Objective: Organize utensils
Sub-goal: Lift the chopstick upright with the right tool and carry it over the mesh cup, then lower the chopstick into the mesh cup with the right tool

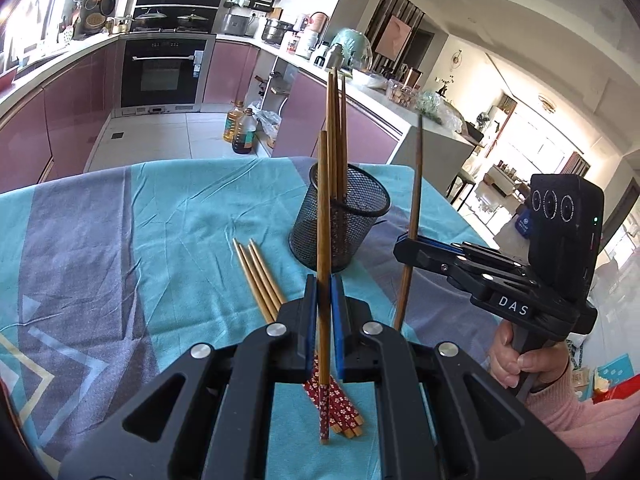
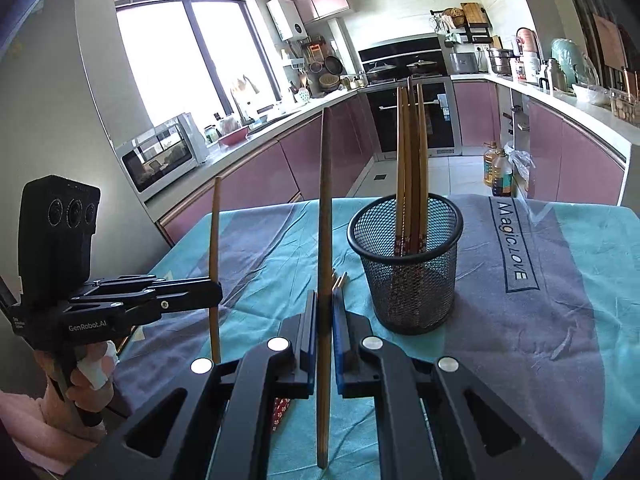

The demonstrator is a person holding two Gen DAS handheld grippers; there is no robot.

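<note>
A black mesh cup (image 2: 404,264) stands upright on the teal and grey tablecloth (image 1: 160,216), nearer the table's far edge, holding a bunch of chopsticks (image 2: 410,160) tips up. The left gripper (image 1: 324,320) pinches one floral-ended chopstick (image 1: 323,240) upright between its closed fingers, and the right gripper (image 2: 326,336) likewise clamps a single upright chopstick (image 2: 325,220). A few loose chopsticks (image 1: 258,276) lie flat on the cloth just beside the cup, toward the near edge.
</note>
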